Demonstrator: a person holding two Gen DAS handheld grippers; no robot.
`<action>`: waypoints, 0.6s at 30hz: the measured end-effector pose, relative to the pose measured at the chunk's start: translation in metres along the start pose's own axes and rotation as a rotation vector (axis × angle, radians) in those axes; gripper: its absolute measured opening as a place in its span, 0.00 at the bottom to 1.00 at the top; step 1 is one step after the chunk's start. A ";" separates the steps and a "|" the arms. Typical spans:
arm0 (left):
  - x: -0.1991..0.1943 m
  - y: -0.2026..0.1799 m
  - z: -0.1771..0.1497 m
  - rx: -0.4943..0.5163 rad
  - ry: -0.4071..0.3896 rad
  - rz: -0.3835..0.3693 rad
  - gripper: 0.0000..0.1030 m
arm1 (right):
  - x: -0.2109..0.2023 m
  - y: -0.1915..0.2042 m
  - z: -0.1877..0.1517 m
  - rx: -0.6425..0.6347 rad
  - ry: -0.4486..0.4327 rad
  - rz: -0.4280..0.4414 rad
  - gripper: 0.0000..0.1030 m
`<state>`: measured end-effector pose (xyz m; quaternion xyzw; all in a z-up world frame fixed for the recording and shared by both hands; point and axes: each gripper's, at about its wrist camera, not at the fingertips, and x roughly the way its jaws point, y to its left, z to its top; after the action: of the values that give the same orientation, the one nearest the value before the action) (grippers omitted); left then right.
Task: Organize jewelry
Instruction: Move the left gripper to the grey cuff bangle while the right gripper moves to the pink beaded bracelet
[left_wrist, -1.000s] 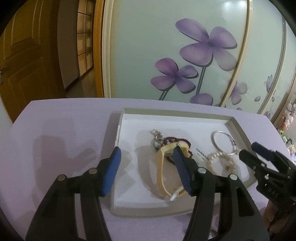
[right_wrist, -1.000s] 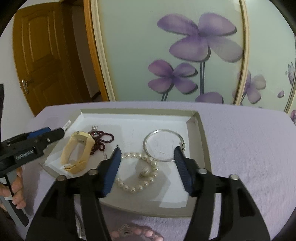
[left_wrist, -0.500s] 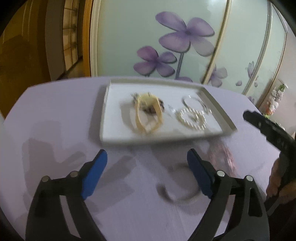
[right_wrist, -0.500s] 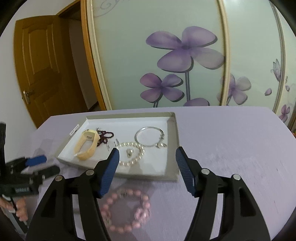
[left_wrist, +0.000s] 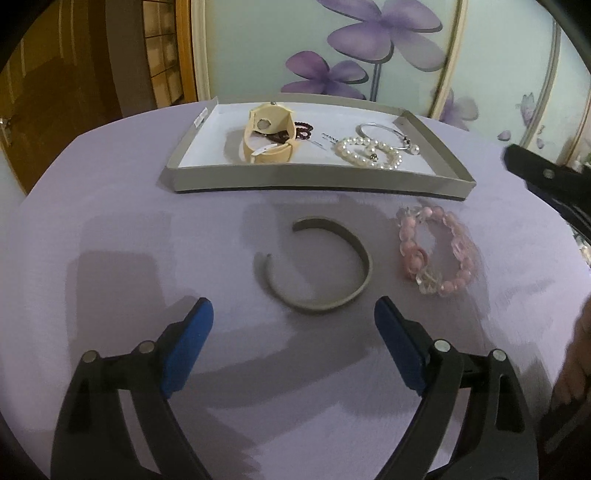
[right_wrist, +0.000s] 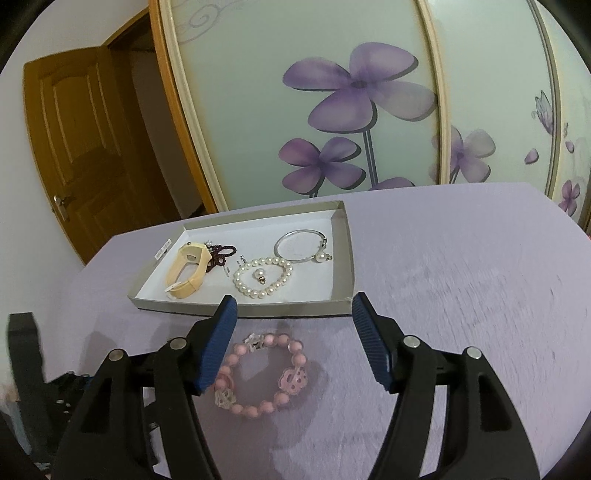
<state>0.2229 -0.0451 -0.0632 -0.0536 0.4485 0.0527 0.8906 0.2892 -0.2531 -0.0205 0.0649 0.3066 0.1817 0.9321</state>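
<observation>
Standing wide apart with nothing between the pads, the left gripper (left_wrist: 293, 328) is held above the lilac tablecloth (left_wrist: 110, 229), just short of a grey open cuff bangle (left_wrist: 317, 264) lying flat. The right gripper (right_wrist: 293, 321) is likewise spread and empty, poised over a pink bead bracelet (right_wrist: 260, 371) beside the cuff. Beyond both, a shallow grey tray (left_wrist: 314, 181) holds a cream watch (left_wrist: 267, 133), dark beads (left_wrist: 303, 130), a pearl bracelet (left_wrist: 369, 152) and a silver bangle (left_wrist: 384, 131).

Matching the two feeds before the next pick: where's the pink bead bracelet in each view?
Left wrist: pink bracelet right of centre, on the cloth beside the grey cuff.
Right wrist: bottom centre, between the gripper fingers.
Shared landmark: the tray's near wall, just beyond it.
</observation>
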 end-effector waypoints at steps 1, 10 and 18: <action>0.003 -0.002 0.001 -0.005 0.003 0.012 0.86 | -0.002 -0.003 0.000 0.008 -0.002 0.002 0.64; 0.018 -0.015 0.018 -0.039 0.005 0.091 0.88 | -0.001 -0.014 -0.003 0.044 0.009 0.019 0.64; 0.017 -0.010 0.025 -0.027 -0.025 0.055 0.63 | 0.000 -0.014 -0.005 0.041 0.018 0.021 0.64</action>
<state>0.2541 -0.0506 -0.0622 -0.0524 0.4378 0.0838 0.8936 0.2901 -0.2661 -0.0276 0.0855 0.3182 0.1859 0.9257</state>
